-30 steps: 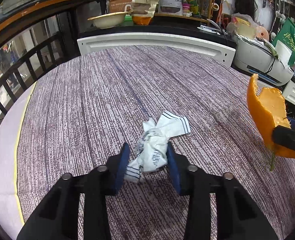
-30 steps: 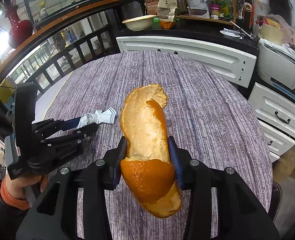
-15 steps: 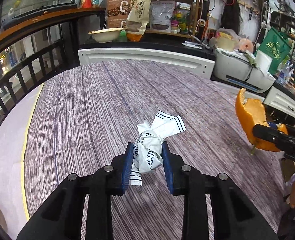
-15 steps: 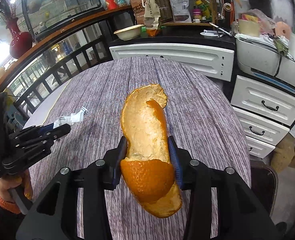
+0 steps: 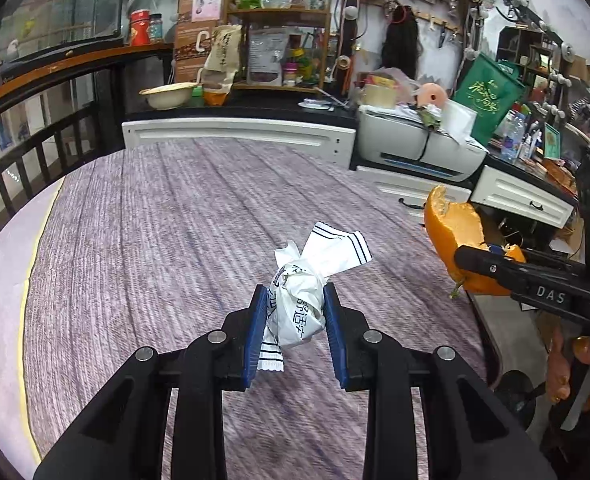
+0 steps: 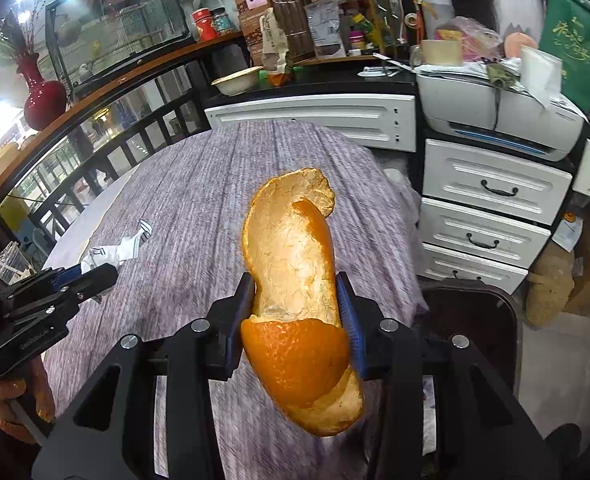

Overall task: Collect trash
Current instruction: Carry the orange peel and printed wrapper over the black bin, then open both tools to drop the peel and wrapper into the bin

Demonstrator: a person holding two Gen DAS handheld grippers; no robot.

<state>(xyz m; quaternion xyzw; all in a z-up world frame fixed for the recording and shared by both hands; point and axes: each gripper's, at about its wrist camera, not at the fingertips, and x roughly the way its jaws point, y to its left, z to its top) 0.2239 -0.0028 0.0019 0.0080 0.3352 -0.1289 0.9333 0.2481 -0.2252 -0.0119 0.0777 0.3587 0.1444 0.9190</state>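
"DAS" on right gripper (image 5: 491,258), Chinese print on wrapper (image 5: 301,308)

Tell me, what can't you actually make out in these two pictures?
- Wrapper, left view: its print is crumpled and partly covered by the left gripper, so it is unreadable.
- Peel, right view: its underside and the table behind it are hidden by the peel and the right gripper.
- Dark bin, right view: its inside is too dark to see.
- Hand, left view: cut off by the edge.
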